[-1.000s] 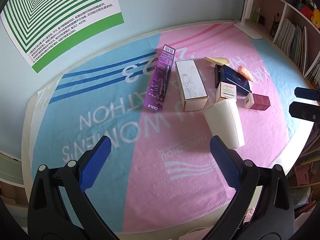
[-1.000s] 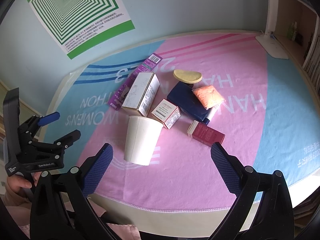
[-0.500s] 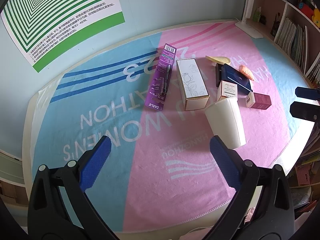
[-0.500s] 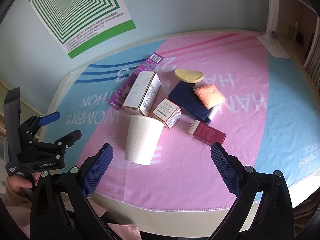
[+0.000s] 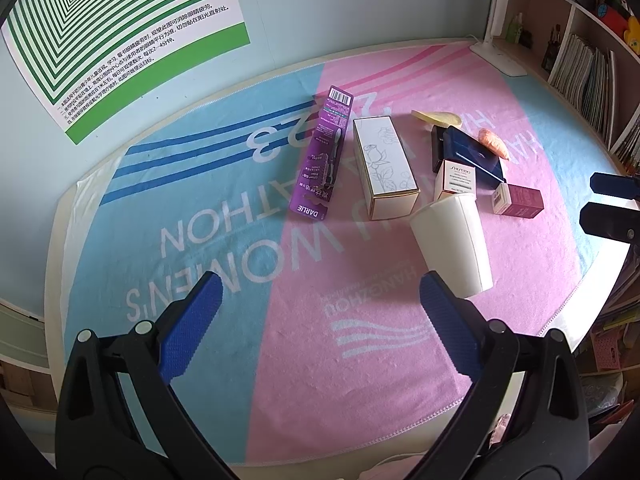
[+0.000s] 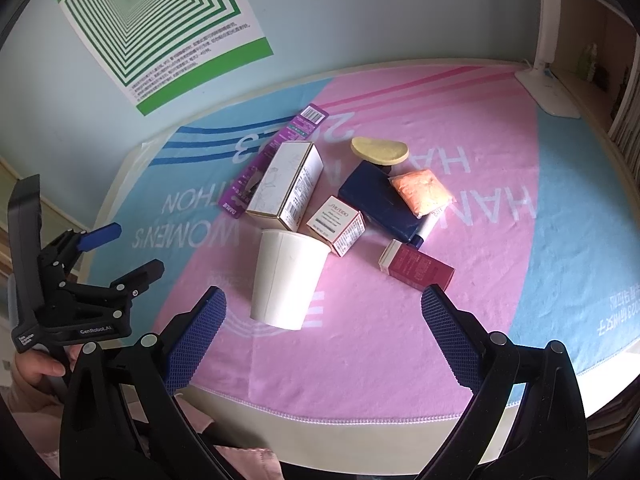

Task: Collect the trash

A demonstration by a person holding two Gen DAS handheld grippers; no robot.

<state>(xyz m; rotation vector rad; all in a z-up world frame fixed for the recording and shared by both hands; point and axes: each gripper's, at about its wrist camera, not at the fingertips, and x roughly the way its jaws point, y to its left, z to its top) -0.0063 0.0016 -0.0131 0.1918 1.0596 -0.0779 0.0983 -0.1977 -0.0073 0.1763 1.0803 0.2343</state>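
Both tools hung above the near edge of the desk (image 6: 360, 436), which was covered by a soft pink and blue towel (image 5: 224, 240). The left hand-held gripper (image 5: 320, 300) had its jaws spread wide and held nothing; the right hand-held gripper (image 6: 322, 312) was equally wide apart and empty.

The trash lay clustered toward twelve o'clock from the right tool. Nearest was a smooth white paper cup (image 6: 286, 280), tipped on its side with its mouth toward the other litter. Touching its rim area sat a small glossy Shiseido carton (image 6: 338, 224), and at about eleven o'clock a tall white carton with a rose drawing (image 5: 384, 168). Beside that lay a flat purple Darlie blister pack (image 5: 324, 156). At one o'clock rested a dark red carton (image 6: 416, 270), a navy box (image 6: 380, 200), a crinkly orange packet (image 6: 422, 192) and a yellow oval sponge (image 6: 380, 150).

The likely trouble lay in the cup: being thin and round, it could roll away or crumple if pinched hard. A careless reach might also nudge the neighbouring cartons, and the flat blister pack would probably be awkward to lift off the nappy towel.
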